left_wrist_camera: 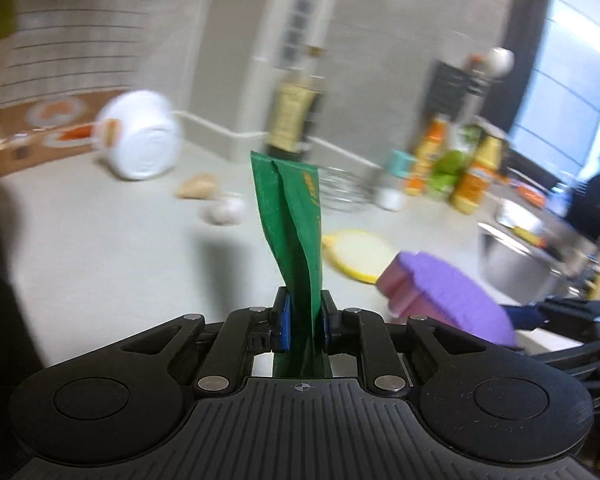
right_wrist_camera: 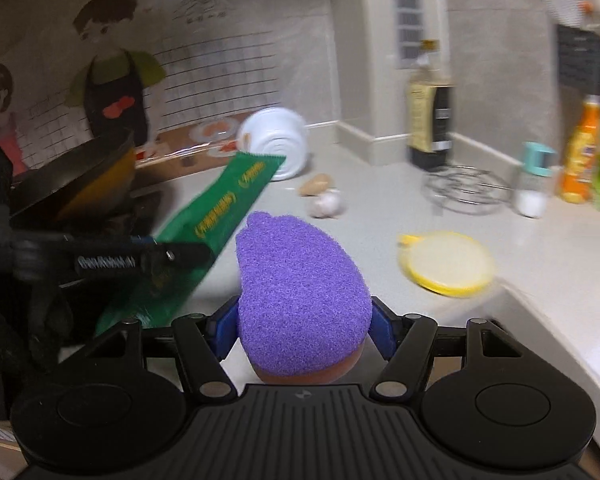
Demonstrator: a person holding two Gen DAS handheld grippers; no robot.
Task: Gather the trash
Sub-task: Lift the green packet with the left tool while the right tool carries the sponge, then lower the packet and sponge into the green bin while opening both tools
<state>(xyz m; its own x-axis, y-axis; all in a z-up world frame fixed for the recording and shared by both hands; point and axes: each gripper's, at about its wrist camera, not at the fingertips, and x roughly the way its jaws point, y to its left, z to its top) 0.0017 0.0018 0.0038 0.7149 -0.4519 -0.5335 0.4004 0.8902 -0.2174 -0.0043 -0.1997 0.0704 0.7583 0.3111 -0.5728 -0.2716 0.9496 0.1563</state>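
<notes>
My left gripper (left_wrist_camera: 303,316) is shut on a long green wrapper (left_wrist_camera: 290,216), which stands up between its blue pads above the pale counter (left_wrist_camera: 100,248). The same green wrapper (right_wrist_camera: 220,208) slants across the left of the right wrist view, with the left gripper (right_wrist_camera: 168,256) clamped on it. My right gripper (right_wrist_camera: 302,326) is shut on a purple-topped pink sponge (right_wrist_camera: 300,280), held off the counter. That sponge (left_wrist_camera: 448,292) shows at the lower right of the left wrist view, beside the other gripper's black fingers (left_wrist_camera: 572,312).
On the counter lie a tipped white bowl (right_wrist_camera: 278,142), a garlic bulb (right_wrist_camera: 328,204), a ginger piece (right_wrist_camera: 318,184), a yellow lid (right_wrist_camera: 448,262), a wire trivet (right_wrist_camera: 466,192), a dark bottle (right_wrist_camera: 430,112) and sauce bottles (right_wrist_camera: 584,152). A wok (right_wrist_camera: 72,184) sits left; a steel sink (left_wrist_camera: 516,264) right.
</notes>
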